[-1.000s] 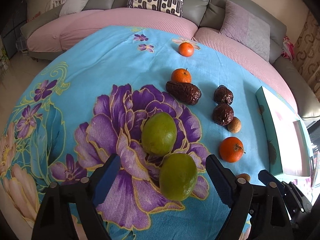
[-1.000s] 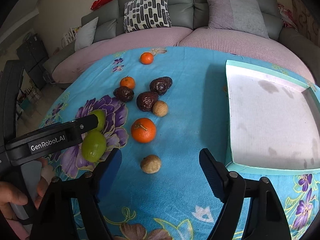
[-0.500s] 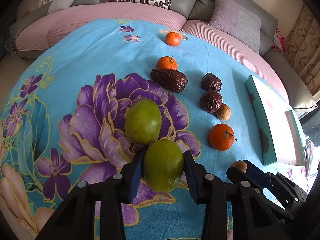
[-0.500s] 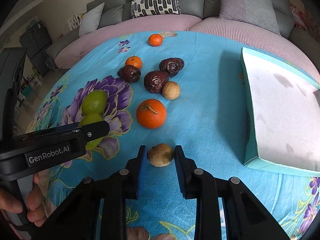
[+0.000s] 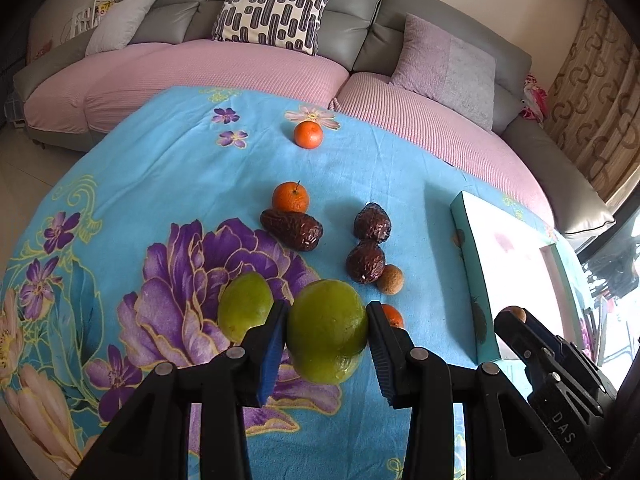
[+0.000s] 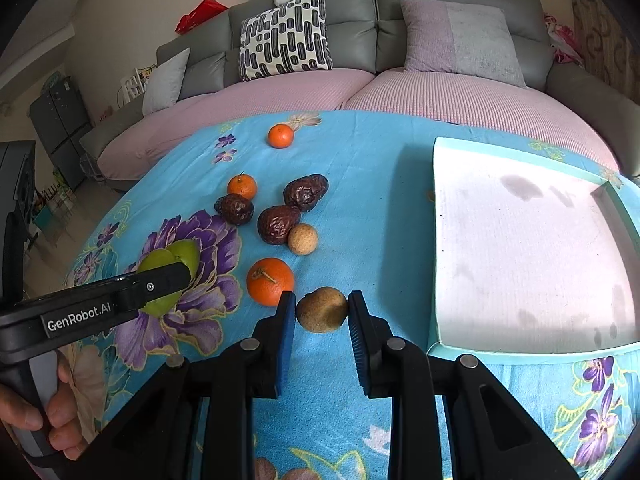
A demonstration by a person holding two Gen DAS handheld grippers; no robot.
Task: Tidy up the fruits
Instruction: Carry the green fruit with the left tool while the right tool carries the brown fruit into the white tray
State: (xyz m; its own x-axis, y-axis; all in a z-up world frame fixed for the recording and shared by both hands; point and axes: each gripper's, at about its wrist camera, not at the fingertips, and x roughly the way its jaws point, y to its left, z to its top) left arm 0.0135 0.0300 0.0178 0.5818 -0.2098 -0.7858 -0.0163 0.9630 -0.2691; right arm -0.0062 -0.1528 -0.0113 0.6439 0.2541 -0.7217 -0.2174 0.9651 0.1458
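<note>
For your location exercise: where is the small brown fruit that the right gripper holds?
In the right wrist view, the small brown fruit sits low and central between the right gripper pads, beside the big orange, left of the tray.

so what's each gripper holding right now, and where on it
The left gripper holds a green fruit by its two sides, across the middle. The right gripper holds a small brown fruit the same way.

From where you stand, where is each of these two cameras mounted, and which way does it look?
Left wrist: on the left gripper, looking down its fingers at the held green fruit; right gripper at the edge.
Right wrist: on the right gripper, gripping a brown fruit; a hand shows.
Shared: oranges, tray, sofa.
</note>
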